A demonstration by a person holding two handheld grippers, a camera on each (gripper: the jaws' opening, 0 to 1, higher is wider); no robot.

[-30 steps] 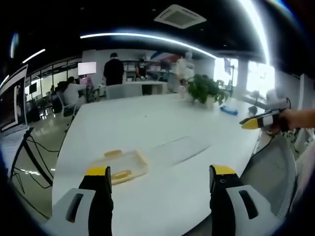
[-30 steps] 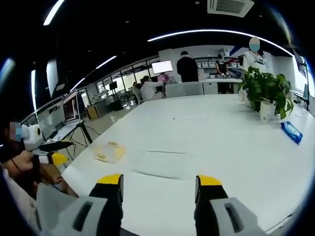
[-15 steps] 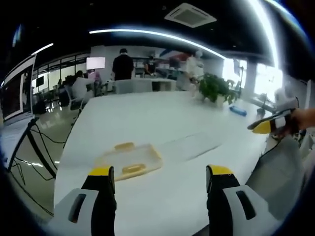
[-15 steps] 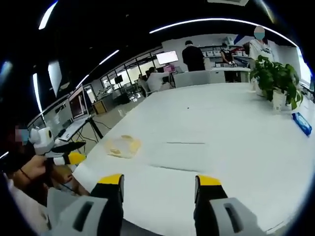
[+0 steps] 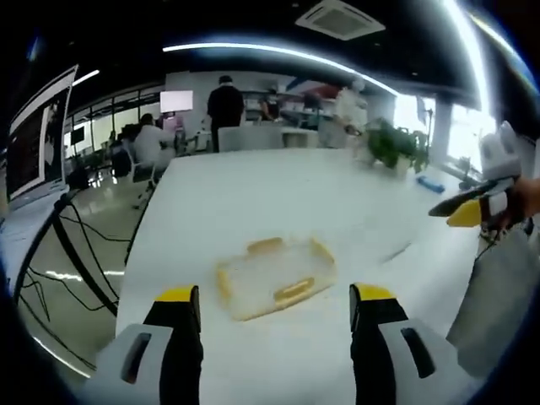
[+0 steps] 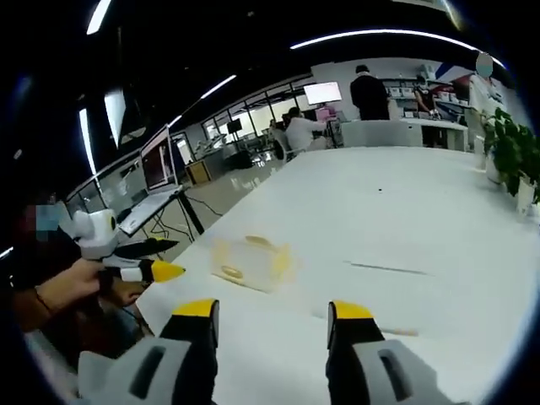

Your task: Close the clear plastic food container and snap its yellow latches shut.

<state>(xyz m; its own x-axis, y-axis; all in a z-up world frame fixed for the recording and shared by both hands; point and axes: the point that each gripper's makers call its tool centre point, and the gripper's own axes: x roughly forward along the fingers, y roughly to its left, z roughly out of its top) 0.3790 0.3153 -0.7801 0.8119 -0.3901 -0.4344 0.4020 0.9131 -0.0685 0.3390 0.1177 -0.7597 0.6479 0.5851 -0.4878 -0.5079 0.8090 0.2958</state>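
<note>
Item: clear plastic food container (image 5: 275, 276) with yellow latches (image 5: 294, 292), on the white table (image 5: 278, 190) near its left edge, lid apparently on. My left gripper (image 5: 272, 297), jaws wide, empty, just short of it. Right gripper view adds a monitor (image 6: 159, 164); my right gripper (image 6: 270, 310), wide, empty. Container larger and more centred than half a second ago.

In the left gripper view the food container (image 5: 276, 277) lies on the table (image 5: 278, 190) just ahead of the left gripper (image 5: 270, 299), with the right gripper (image 5: 468, 211) off to the right beyond the table's edge. In the right gripper view the container (image 6: 251, 261) sits near the table's (image 6: 405, 211) left edge, ahead of the right gripper (image 6: 272, 310), the left gripper (image 6: 156, 270) to its left, a potted plant (image 6: 515, 156) far right.
</note>
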